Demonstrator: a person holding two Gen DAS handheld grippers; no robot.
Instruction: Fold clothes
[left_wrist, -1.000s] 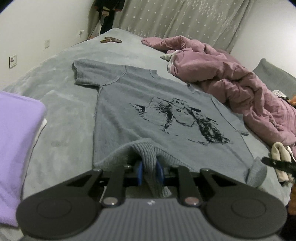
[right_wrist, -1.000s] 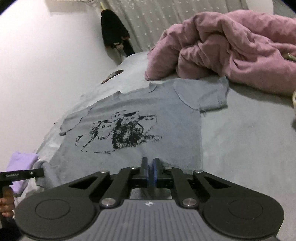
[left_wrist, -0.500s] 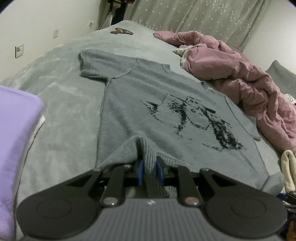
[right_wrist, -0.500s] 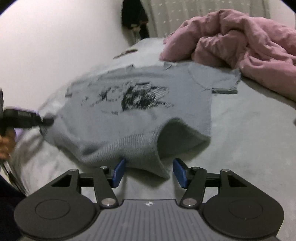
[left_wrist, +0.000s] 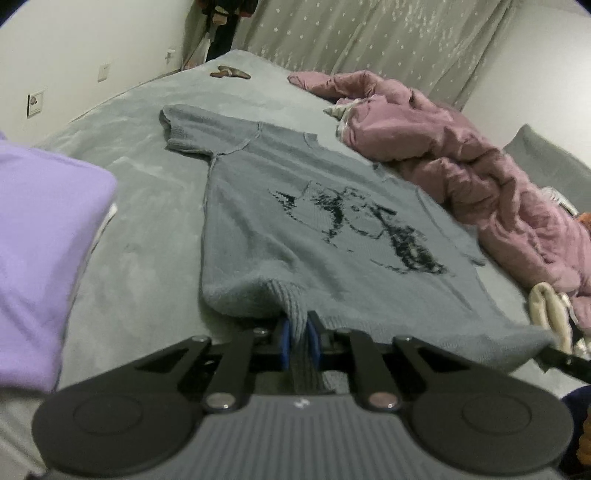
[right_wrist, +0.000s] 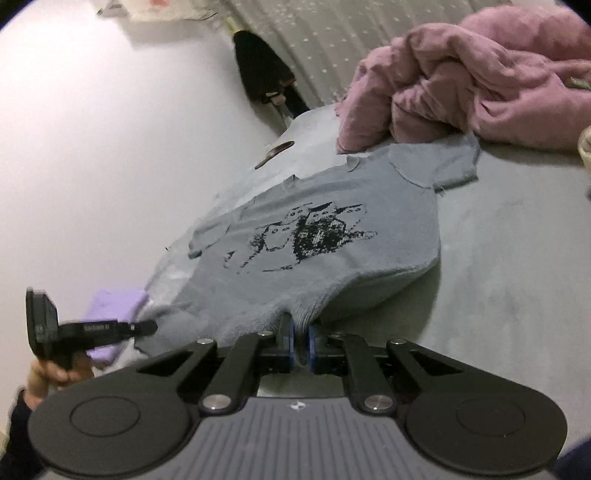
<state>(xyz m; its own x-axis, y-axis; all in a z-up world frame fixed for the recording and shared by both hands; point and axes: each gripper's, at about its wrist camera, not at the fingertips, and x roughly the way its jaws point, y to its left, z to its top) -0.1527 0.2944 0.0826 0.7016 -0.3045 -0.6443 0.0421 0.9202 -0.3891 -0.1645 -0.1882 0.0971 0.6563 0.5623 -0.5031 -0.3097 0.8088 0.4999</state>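
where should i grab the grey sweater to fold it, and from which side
Grip the ribbed bottom hem, one corner per gripper, coming in low from the hem end. The grey sweater lies flat, print up, collar far away, so the hem is the nearest free edge. Both the left gripper and right gripper already pinch it there.

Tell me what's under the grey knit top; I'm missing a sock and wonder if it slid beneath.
Only the grey bedcover shows around the grey knit top, which lies flat, its hem lifted by both grippers. The gap under the raised hem is in shadow, and the fabric hides everything beneath.
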